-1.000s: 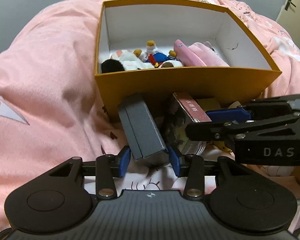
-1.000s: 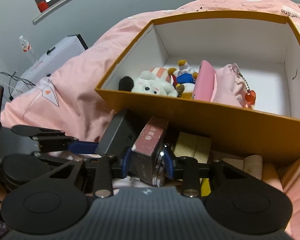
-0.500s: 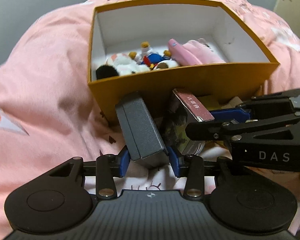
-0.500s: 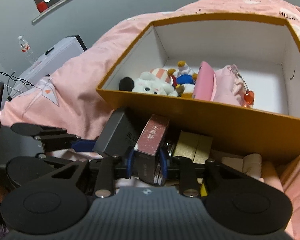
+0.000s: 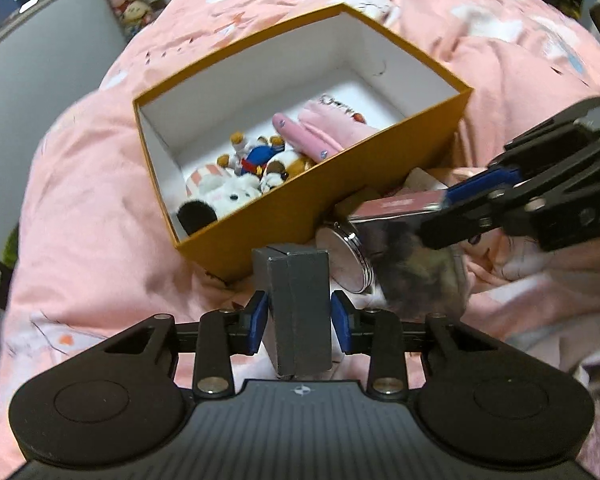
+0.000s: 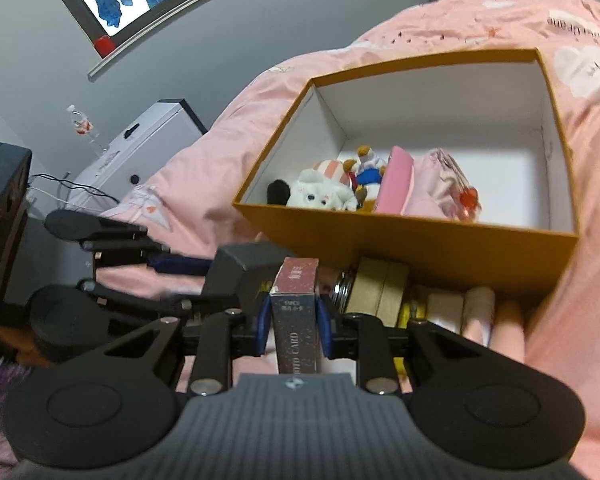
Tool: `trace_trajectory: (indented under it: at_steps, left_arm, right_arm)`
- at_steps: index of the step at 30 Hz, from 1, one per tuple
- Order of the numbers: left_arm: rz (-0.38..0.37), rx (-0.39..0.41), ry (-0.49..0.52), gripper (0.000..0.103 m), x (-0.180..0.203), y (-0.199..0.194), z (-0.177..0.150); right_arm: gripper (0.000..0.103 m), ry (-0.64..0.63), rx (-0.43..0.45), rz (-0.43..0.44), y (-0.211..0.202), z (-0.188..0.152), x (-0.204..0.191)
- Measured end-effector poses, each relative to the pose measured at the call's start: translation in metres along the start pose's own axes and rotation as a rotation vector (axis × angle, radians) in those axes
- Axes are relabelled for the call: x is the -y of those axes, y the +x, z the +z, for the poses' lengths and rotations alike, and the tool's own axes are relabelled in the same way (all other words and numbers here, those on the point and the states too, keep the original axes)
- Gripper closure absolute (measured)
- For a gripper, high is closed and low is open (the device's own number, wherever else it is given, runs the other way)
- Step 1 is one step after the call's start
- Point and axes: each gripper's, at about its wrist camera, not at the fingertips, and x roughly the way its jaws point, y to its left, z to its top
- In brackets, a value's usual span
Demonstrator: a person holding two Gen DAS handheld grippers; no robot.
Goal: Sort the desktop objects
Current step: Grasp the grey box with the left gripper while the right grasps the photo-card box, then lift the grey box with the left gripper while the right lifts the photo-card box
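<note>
1. Left gripper [image 5: 299, 326]: jaws closing, blue pads [image 5: 257, 322] pressed on both flanks of a dark grey box [image 5: 298, 304] held upright at lower centre of the left wrist view. Judgement: gripped across its narrow width so it can go in end-first.
2. Right gripper [image 6: 291, 326]: jaws closing on a maroon-topped card box [image 6: 296, 312], clamped on its narrow sides at lower centre of the right wrist view.
3. Both held items sit just in front of the near wall of the orange storage box [image 5: 260, 220]; neither is above the rim yet.
4. Inside the orange storage box: plush toys [image 6: 324, 192] and a pink pouch [image 6: 396, 186] crowd the near-left portion; the right and far floor is bare white. Judgement: that is the open room for release.
5. Loose items, including a round silver tin [image 5: 350, 258] and tan boxes [image 6: 380, 288], lie against the outer wall on the pink duvet [image 5: 84, 208].
6. Risk, judged: the grippers are close together; the near rim must be cleared.
</note>
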Motion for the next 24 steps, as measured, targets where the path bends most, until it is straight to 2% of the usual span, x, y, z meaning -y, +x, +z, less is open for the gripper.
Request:
trace_trajectory:
  at_steps: [4,9,13,17,21,24]
  left_arm:
    - [-0.028,0.021,0.042,0.067,0.007,-0.006,0.004]
    - [-0.021,-0.033,-0.018,0.07,0.005,0.019,0.002]
    - [-0.057,-0.028,-0.096,0.071,-0.002,0.029,0.001]
    - [-0.029,-0.028,-0.09,0.069,0.003,0.035,0.003]
    - [-0.031,-0.022,-0.126,0.067,0.003,0.038,0.004]
    - [-0.059,-0.027,-0.154,0.067,0.006,0.044,0.005]
  right_arm:
    - [0.077,-0.004,-0.032,-0.017,-0.017,-0.007,0.002]
    - [0.077,0.042,-0.081,-0.029,-0.002,-0.015,0.015]
    - [0.074,0.024,-0.078,-0.089,0.013,-0.02,0.017]
    - [0.07,-0.017,-0.074,-0.134,0.025,-0.023,0.016]
    - [0.07,-0.042,-0.077,-0.153,0.032,-0.027,0.015]
    - [0.07,-0.045,-0.073,-0.157,0.032,-0.029,0.015]
